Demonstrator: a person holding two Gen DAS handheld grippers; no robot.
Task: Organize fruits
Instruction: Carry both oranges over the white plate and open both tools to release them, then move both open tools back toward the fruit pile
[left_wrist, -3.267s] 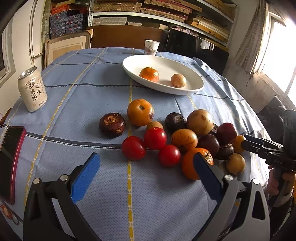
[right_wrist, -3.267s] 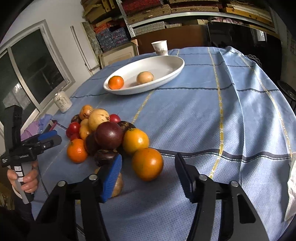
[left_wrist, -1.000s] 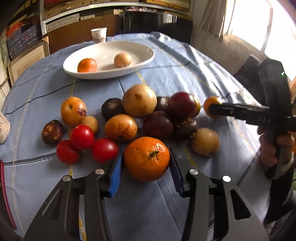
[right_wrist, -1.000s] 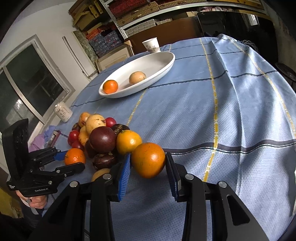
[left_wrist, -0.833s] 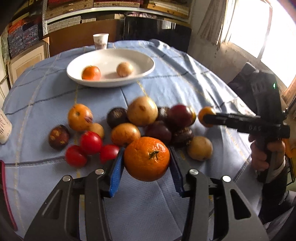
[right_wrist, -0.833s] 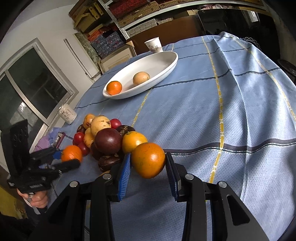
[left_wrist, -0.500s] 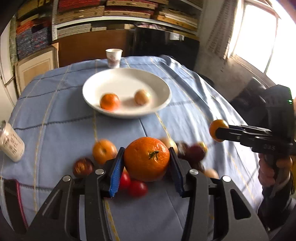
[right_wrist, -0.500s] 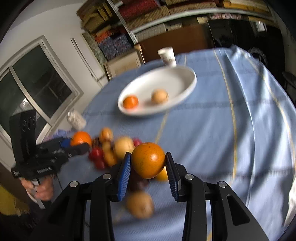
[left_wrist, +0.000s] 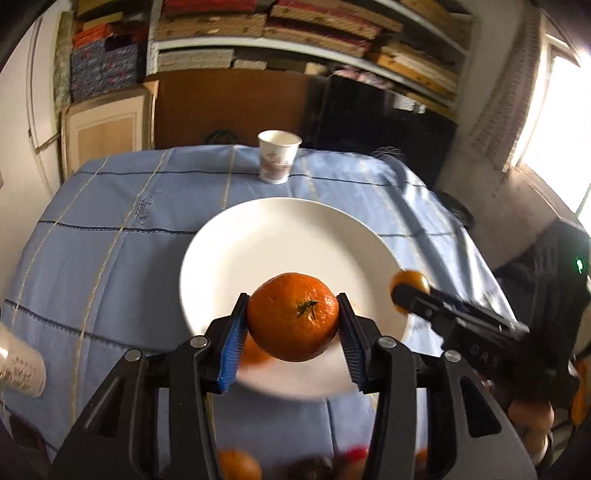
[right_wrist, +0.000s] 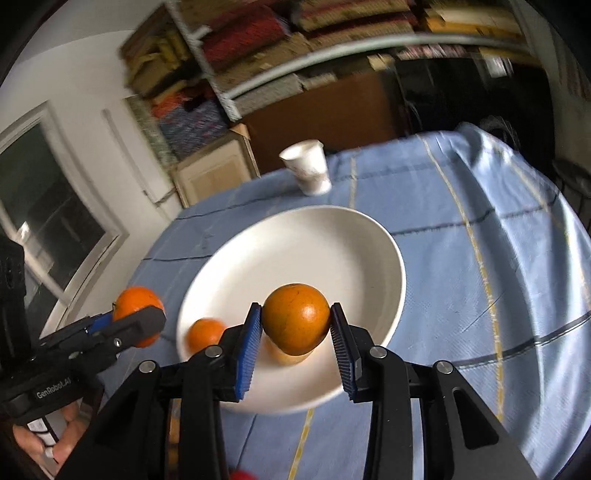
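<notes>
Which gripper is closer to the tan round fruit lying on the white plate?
Right. The right gripper hangs just above the tan round fruit; the left gripper is off by the white plate rim.

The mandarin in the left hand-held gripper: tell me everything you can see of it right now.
The mandarin is round, bright orange, with dimpled skin and a small green stem scar facing the left wrist camera. It looks whole and unbruised. The left hand-held gripper clamps it between its blue pads, one on each side. It hangs over the near part of the white plate, not visibly touching it.
</notes>
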